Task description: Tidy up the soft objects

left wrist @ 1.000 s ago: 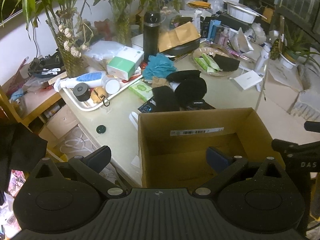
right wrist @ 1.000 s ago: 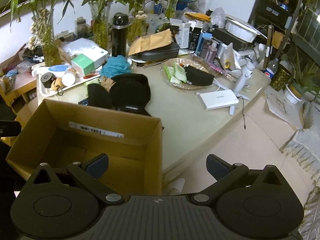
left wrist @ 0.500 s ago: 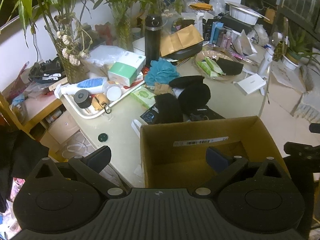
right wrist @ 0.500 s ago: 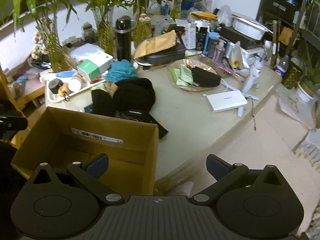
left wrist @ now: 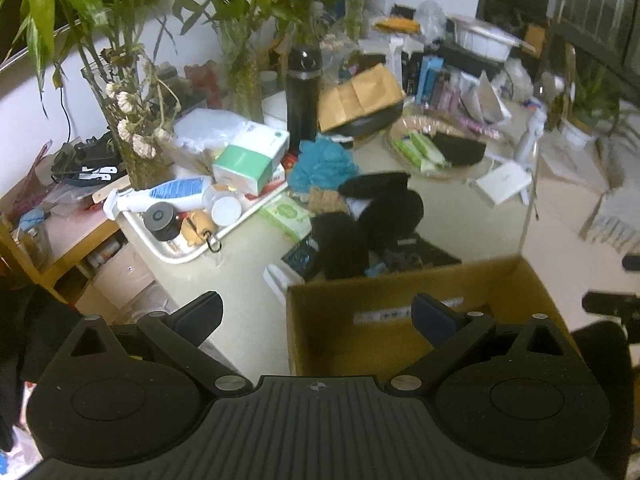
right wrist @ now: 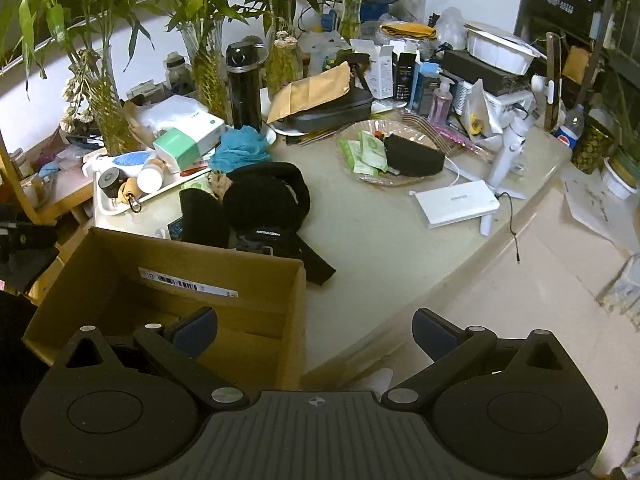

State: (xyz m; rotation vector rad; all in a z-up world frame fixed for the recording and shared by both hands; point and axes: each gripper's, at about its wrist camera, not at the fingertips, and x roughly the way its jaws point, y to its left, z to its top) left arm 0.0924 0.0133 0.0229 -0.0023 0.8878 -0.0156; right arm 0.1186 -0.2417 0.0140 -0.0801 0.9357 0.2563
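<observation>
Both claws released, empty: left claw [left wrist: 316, 314], right claw [right wrist: 314, 326]. One cardboard box [right wrist: 256, 300] on table [right wrist: 380, 240], visible inside bare. Black soft pile [right wrist: 264, 200] plus one blue cloth [right wrist: 240, 148] behind box.

Both wrist views high above shared cardboard box [left wrist: 400, 320] and table [right wrist: 380, 240].
</observation>
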